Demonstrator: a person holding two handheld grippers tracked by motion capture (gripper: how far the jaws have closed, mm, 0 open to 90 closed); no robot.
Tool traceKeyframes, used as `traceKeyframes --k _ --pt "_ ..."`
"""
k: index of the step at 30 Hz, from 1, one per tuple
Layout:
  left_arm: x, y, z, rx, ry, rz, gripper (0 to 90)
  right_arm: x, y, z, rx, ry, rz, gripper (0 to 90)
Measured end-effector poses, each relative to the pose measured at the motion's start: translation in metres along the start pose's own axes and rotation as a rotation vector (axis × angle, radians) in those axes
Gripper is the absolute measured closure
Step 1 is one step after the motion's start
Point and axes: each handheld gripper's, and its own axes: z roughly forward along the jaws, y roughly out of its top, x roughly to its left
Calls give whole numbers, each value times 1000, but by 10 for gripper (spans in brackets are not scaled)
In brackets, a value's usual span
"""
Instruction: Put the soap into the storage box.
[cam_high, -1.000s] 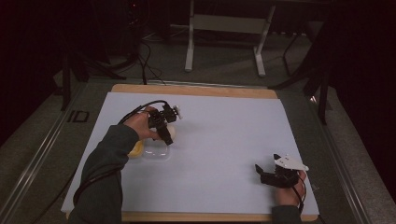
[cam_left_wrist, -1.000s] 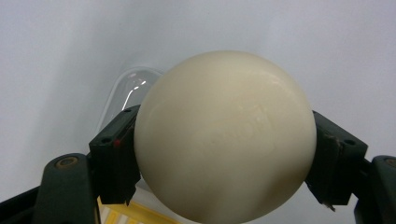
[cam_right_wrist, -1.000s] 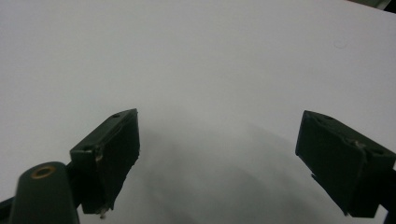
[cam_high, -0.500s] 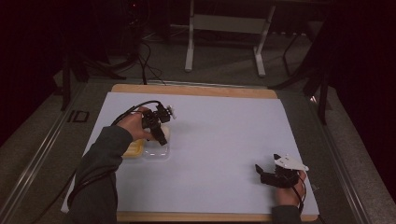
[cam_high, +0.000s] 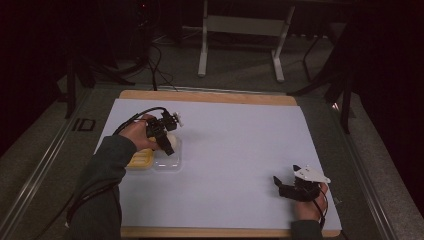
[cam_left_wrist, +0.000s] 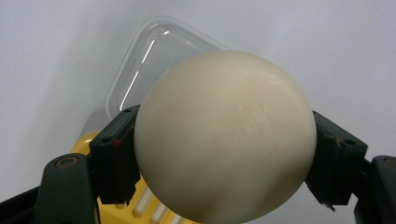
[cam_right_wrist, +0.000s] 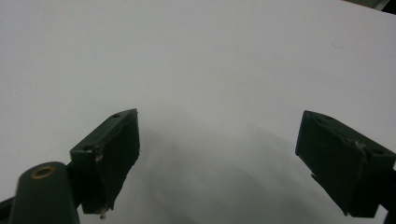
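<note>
1. The left tongs (cam_left_wrist: 219, 154) are clamped on a smooth, cream-white oval bar, apparently soap (cam_left_wrist: 224, 135), one black jaw pressed against each side; faint raised lettering on its face is too soft to read.
2. In the high view the left tongs (cam_high: 167, 145) hold that bar (cam_high: 171, 140) over the left part of the white sheet-covered surface (cam_high: 235, 150), just above a clear plastic tray (cam_high: 167, 161).
3. A yellow ribbed plastic tray (cam_high: 140, 159) lies touching the clear one on its left side; the left gripper view shows the clear tray (cam_left_wrist: 154, 56) behind the bar and the yellow one (cam_left_wrist: 149, 207) beneath it.
4. Compared with a second ago, the left hand (cam_high: 137, 134) has drawn a little toward the person's left, and the tongs have moved with it; half a second ago they were already near this spot.
5. Both trays lie where they lay before.
6. The right tongs (cam_right_wrist: 219, 158) stand wide apart, with nothing but bare white surface between the jaws.
7. The right tongs (cam_high: 280, 186) sit low near the front right corner of the surface, in the same place as a second ago, well apart from the trays.
</note>
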Motion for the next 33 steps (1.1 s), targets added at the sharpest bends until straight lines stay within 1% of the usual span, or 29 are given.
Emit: traceKeyframes --k 9,11,16,17,20,29,33 --pt "4 -8 -2 -2 10 -18 242 1 0 0 1 -3 -4 139" --pt "5 -10 -3 -9 22 -25 242 1 0 0 0 -3 -4 139" --pt "8 -13 -6 -18 29 -39 242 1 0 0 0 -3 -4 139" --pt "8 -14 -5 -21 25 -46 242 1 0 0 0 -3 -4 139" --pt "10 -17 -6 -12 22 -51 242 1 0 0 0 -4 -4 139" --pt "14 -27 -6 -4 33 -75 242 0 0 0 -1 -5 -3 139" --pt "17 -32 -5 1 36 -79 242 0 0 0 -1 -5 -4 139"
